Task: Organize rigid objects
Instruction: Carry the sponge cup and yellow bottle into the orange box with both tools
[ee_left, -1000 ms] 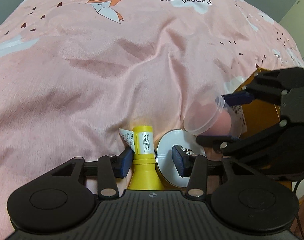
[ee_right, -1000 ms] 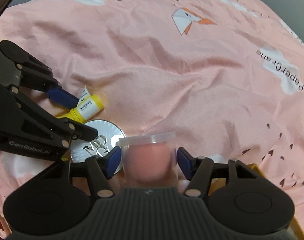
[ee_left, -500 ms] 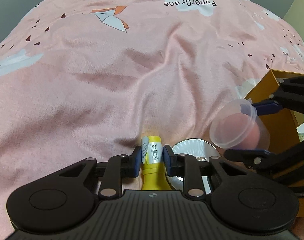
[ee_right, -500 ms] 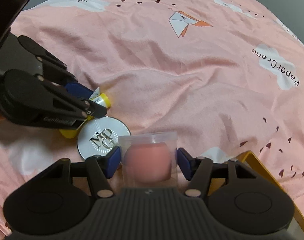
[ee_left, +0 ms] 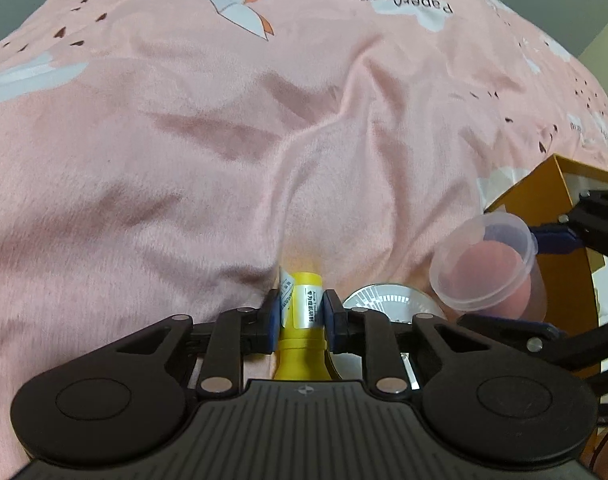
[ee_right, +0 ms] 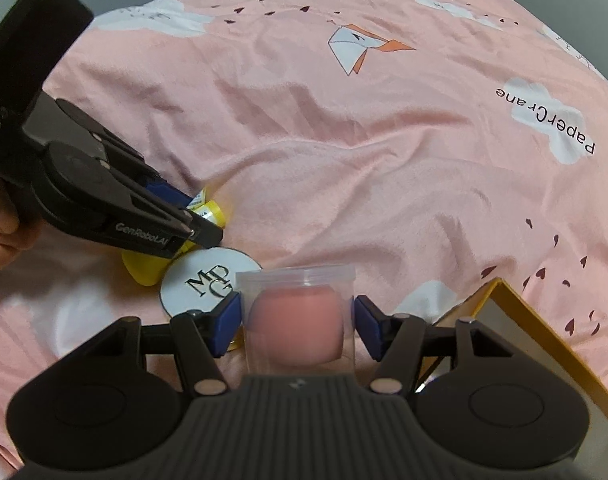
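My left gripper is shut on the neck of a yellow bottle with a white label, which lies on the pink bedspread; the gripper and bottle also show in the right wrist view. My right gripper is shut on a clear plastic cup holding a pink sponge, lifted above the bed; it shows in the left wrist view. A round silver compact marked "MPG" lies beside the bottle.
An open orange box sits at the lower right, next to the cup; it shows in the left wrist view. The wrinkled pink bedspread stretches away ahead.
My left gripper has closed on the yellow bottle's neck. My right gripper has lifted the cup with the sponge and moved it right, toward the orange box.
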A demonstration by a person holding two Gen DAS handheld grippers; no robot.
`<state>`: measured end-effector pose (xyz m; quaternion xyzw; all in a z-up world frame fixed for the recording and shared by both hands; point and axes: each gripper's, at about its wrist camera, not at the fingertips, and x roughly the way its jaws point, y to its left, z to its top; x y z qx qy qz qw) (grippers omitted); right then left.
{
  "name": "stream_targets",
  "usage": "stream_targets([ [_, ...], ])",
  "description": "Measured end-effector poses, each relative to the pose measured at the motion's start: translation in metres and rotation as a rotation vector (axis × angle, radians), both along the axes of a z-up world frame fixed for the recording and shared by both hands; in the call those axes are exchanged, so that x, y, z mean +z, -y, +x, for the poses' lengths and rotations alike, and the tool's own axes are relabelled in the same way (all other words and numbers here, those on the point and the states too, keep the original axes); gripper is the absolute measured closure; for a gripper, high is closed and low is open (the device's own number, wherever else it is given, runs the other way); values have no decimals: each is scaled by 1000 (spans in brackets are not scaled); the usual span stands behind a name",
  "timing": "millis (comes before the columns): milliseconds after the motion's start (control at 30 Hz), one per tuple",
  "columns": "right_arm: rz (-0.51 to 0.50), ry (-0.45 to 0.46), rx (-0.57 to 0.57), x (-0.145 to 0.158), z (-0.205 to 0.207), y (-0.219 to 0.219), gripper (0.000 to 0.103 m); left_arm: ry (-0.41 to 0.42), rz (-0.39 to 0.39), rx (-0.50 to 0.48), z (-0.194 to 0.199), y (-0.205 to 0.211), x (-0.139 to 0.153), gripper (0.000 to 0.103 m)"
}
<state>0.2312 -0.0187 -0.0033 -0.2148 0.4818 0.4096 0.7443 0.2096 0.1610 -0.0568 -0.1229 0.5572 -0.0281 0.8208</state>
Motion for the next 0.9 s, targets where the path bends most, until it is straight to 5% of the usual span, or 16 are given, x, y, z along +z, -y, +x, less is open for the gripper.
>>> stream_targets([
  [367, 146, 28, -53, 37, -20, 32, 42, 236, 88, -47, -60, 22, 58, 79],
  [667, 208, 80, -146, 85, -40, 96, 42, 392, -10, -160, -71, 75, 123, 79],
  [900, 138, 88, -270, 95, -44, 169, 42, 416, -130, -289, -56, 139, 136, 79],
])
